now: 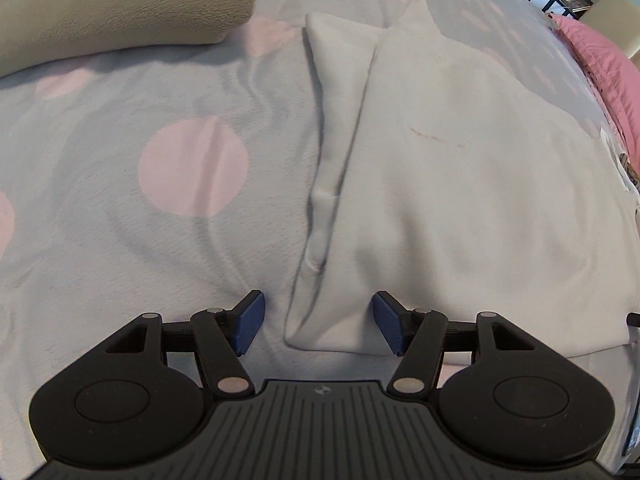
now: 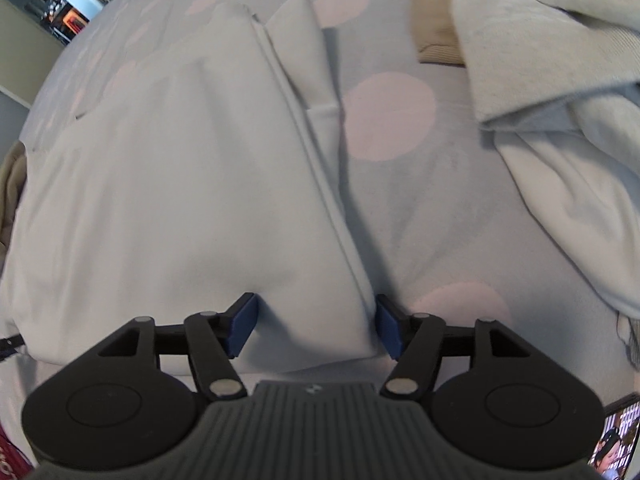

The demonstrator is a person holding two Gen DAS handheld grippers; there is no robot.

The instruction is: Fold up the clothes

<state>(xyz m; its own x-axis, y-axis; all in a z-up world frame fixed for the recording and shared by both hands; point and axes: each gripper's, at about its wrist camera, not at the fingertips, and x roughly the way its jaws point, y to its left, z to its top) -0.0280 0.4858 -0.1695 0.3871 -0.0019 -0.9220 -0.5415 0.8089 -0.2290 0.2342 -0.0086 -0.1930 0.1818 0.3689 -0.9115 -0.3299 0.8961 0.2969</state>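
Observation:
A white garment (image 1: 460,184) lies flat on the bed, its sides folded inward, and the same white garment (image 2: 168,184) fills the left of the right wrist view. My left gripper (image 1: 318,324) stands open over its near left corner, blue pads (image 1: 250,320) apart, cloth lying between them without being pinched. My right gripper (image 2: 314,326) is open too, straddling the garment's near right corner; its blue pads (image 2: 242,326) stand clear of the fabric fold.
The bedspread (image 1: 120,200) is pale blue-grey with pink dots. A beige pillow (image 1: 112,12) lies far left, a pink pillow (image 1: 600,68) far right. A heap of light grey clothes (image 2: 560,92) and a tan item (image 2: 436,24) lie to the right of the garment.

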